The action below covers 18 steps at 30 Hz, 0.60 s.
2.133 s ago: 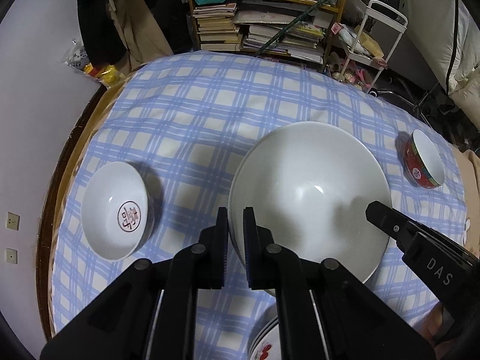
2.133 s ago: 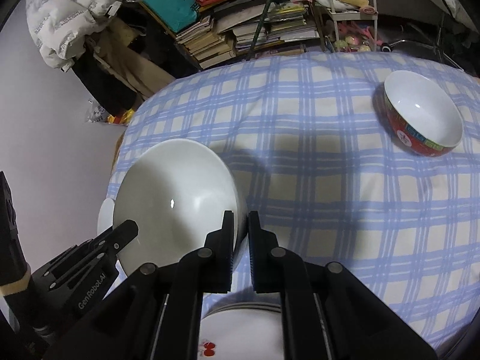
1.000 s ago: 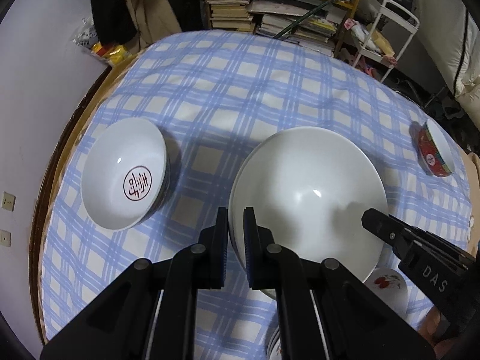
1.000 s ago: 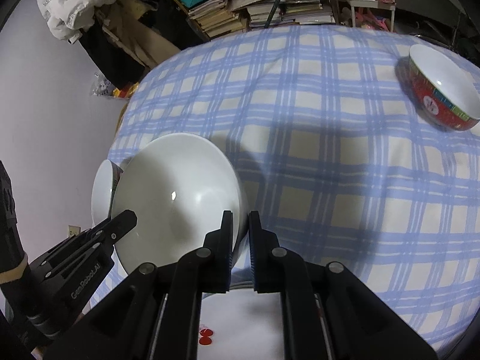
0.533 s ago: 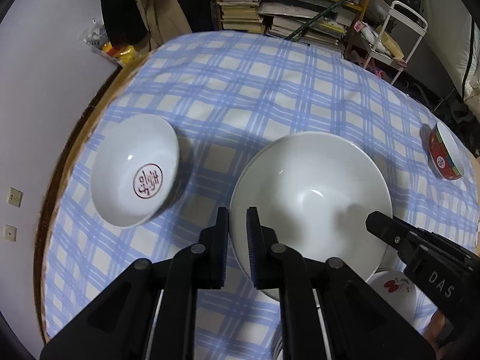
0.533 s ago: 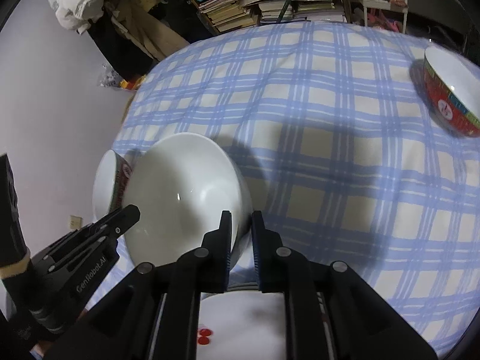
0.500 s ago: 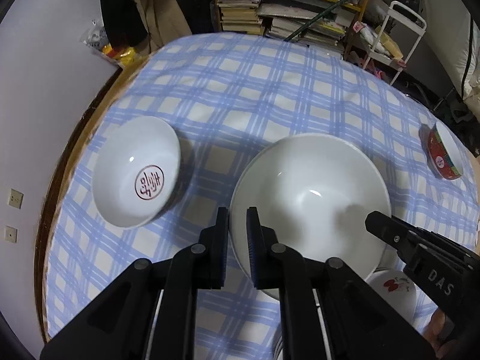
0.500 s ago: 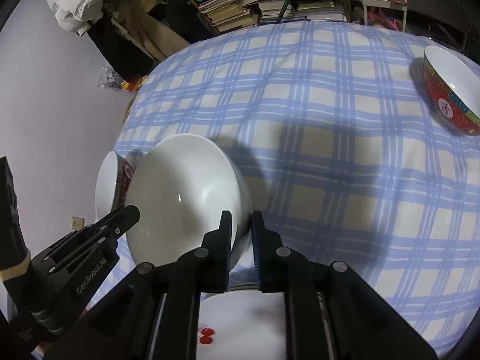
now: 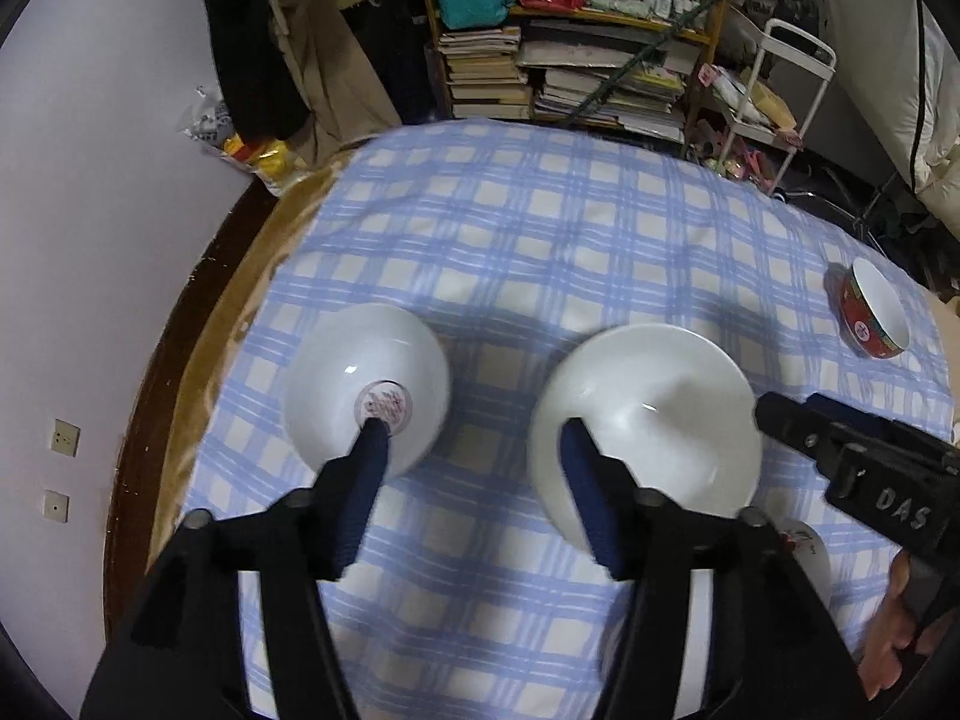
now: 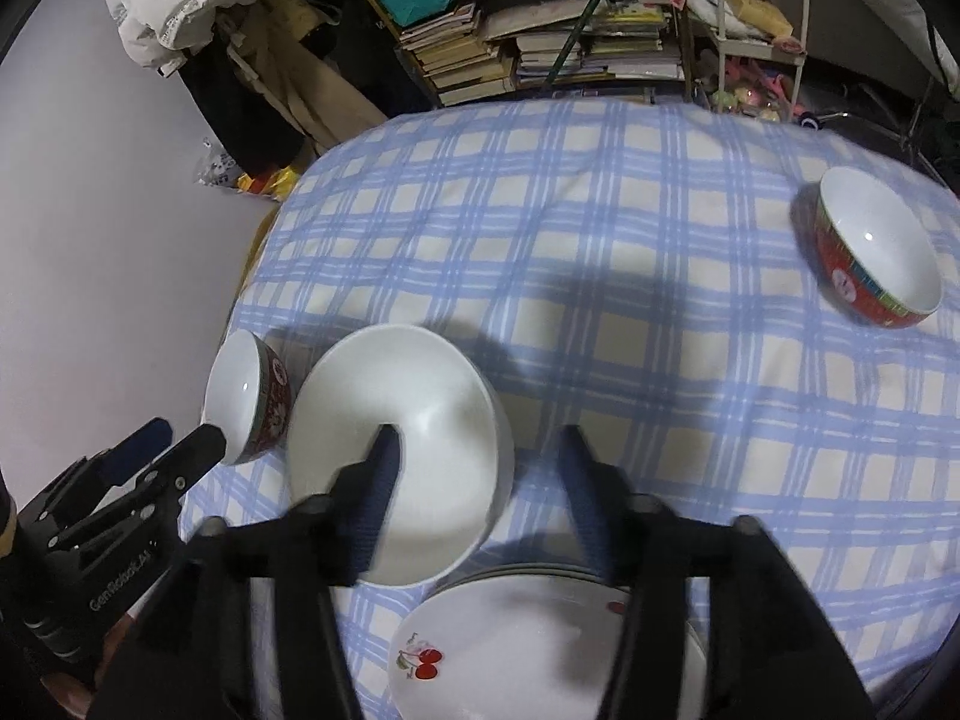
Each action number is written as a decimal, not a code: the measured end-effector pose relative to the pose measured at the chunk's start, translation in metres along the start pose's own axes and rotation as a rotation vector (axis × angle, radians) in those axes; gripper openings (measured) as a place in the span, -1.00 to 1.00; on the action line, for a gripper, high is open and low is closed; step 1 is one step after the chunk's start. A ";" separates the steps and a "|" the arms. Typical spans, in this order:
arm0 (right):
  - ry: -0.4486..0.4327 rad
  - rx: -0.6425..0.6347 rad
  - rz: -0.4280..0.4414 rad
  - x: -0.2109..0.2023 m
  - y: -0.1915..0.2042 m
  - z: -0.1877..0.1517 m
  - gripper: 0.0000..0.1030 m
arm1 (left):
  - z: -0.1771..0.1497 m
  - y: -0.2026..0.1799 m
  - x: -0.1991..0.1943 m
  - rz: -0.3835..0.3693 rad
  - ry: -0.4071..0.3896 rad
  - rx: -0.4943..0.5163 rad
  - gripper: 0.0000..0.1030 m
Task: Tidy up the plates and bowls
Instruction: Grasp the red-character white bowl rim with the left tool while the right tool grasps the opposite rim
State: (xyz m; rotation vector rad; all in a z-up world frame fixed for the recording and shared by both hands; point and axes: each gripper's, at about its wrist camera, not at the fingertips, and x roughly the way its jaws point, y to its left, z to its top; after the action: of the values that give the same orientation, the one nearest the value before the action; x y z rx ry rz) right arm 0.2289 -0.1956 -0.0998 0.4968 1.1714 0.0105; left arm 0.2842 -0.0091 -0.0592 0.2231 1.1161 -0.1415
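On the far left of the checked tablecloth, the small bowl with a red mark inside is sitting alone, just beside the large white bowl and apart from it; nothing is nesting there yet. The left gripper is hovering above the gap between those two bowls, its jaws having just been opening and now standing wide, with nothing pinched between them. One finger is crossing the small bowl in the view and the other is overlapping the big bowl's left rim, though neither looks to be pressing.

The large white bowl is resting on the cloth, upright and released, so that placement is judged done. In the right wrist view the right gripper is likewise spreading wide over the bowl's right rim and gripping nothing. Just near of it, a stack of plates topped by the cherry-printed plate is lying at the table's near edge, seemingly gathered already.

Well apart, at the far right, the red-sided bowl is still waiting on its own. Judging by this, the bowls remain to be collected: the marked bowl and the red-sided bowl are both loose.
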 end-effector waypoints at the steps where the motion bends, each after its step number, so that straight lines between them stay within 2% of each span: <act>1: -0.002 -0.006 -0.005 -0.001 0.003 0.001 0.22 | 0.001 0.005 0.000 0.006 0.006 -0.006 0.35; 2: -0.001 -0.016 -0.013 -0.003 0.007 0.004 0.31 | 0.001 0.011 0.001 0.010 0.012 -0.014 0.41; 5: -0.003 -0.035 -0.010 -0.007 0.018 0.010 0.79 | 0.002 0.026 0.003 0.003 0.025 -0.029 0.49; 6: -0.007 -0.043 -0.013 -0.008 0.021 0.012 0.87 | 0.001 0.029 0.004 0.013 0.027 -0.029 0.50; 9: -0.047 -0.095 -0.026 -0.013 0.035 0.017 0.99 | 0.000 0.045 0.005 0.038 0.014 -0.046 0.60; 18: -0.097 -0.183 -0.055 0.003 0.076 0.026 1.00 | -0.004 0.095 0.026 0.050 0.028 -0.140 0.67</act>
State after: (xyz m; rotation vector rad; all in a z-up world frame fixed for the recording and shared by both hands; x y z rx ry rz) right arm 0.2715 -0.1365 -0.0659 0.3004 1.0769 0.0454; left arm 0.3133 0.0840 -0.0737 0.1282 1.1421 -0.0155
